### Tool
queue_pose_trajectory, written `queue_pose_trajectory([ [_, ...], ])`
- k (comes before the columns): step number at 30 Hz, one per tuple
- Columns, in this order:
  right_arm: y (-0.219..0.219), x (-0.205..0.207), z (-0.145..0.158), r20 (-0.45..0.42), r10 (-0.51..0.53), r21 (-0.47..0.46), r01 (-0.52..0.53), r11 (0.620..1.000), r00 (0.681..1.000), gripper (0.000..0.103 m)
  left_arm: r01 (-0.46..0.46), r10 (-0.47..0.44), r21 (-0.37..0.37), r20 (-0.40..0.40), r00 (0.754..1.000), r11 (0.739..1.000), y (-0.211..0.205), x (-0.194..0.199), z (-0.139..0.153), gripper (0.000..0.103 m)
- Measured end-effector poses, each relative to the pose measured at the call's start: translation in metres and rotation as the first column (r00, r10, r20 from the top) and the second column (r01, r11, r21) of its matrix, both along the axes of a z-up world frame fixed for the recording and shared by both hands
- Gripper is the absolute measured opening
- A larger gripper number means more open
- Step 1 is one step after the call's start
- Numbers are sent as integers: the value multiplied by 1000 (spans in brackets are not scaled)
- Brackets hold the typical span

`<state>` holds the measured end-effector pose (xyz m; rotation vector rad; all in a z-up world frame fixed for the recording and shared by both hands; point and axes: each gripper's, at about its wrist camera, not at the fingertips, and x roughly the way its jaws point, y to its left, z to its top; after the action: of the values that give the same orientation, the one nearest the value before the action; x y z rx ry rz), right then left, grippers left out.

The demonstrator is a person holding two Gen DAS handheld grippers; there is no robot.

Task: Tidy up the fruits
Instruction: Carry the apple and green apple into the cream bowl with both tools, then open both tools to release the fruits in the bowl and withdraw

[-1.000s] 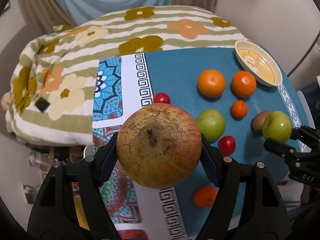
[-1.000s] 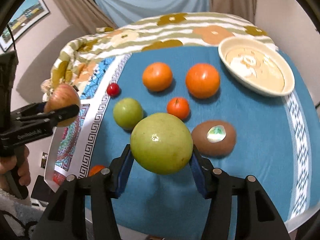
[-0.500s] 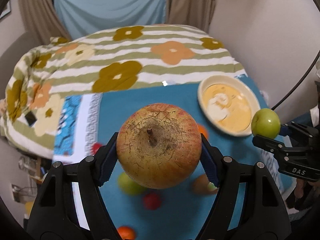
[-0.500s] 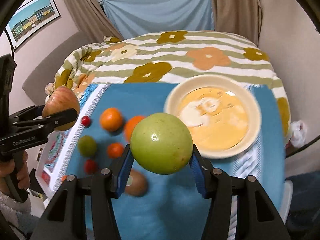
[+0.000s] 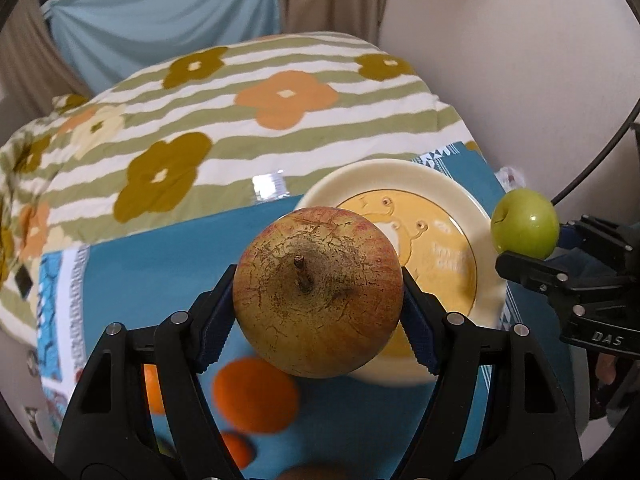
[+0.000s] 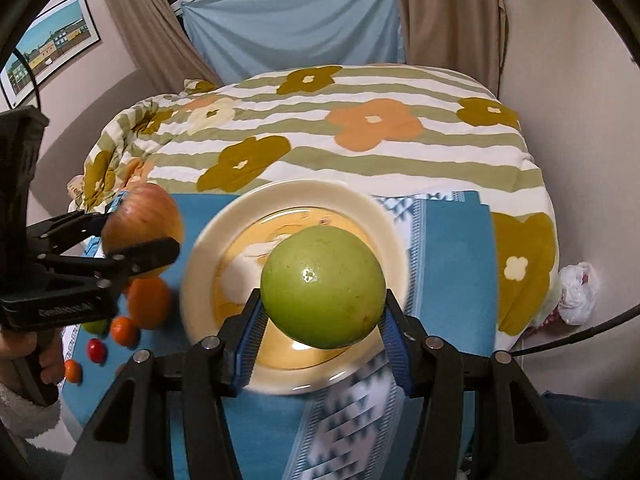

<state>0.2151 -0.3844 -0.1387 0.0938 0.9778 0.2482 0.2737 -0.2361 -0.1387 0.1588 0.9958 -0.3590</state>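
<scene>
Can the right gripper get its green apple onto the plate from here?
Probably yes. The right gripper holds the green apple above the plate, which looks bare; the left gripper with its red apple hangs off to the side.

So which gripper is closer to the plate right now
Right. The right gripper holds the green apple over the plate; the left gripper, with the red apple, sits off the plate's left edge.

A blue cloth point(image 6: 448, 248) with a white patterned edge lay over the table, a quilt point(image 6: 360, 136) with green stripes and big flowers sat behind it, a light blue sheet point(image 6: 296, 24) hung by brown curtains point(image 6: 448, 20), a picture of houses point(image 6: 52, 36) was on the wall, a white plastic bag point(image 6: 576, 292) lay at the right
</scene>
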Motion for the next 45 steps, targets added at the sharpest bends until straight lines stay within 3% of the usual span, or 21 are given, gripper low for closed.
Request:
queue_pose_trajectory([
  [8,-26,11,-10,-19,-18,11,18,1000,1000,51,39,-37,45,-37,999,998,-35,35,-30,79],
  [13,-33,11,-9,-17,-28,18,28,999,999,51,45,-44,15,-66,997,999,-35,41,-32,80],
  [14,-34,13,-9,-17,-30,20,30,999,999,51,42,-41,14,-53,998,999,-34,40,-29,84],
  [15,-35,13,-8,-16,-31,21,32,999,999,51,39,-39,10,-36,999,999,-31,38,-24,96],
  [17,-36,15,-7,-17,-32,20,32,999,999,51,35,-35,-5,1,999,999,-28,34,-13,103],
  [28,-20,26,-7,-19,51,13,-51,999,999,51,-36,36,-38,13,999,999,9,26,17,103],
  [45,18,58,-38,-13,258,-98,-258,961,966,51,-193,192,-17,-38,981,981,57,-6,4,103],
])
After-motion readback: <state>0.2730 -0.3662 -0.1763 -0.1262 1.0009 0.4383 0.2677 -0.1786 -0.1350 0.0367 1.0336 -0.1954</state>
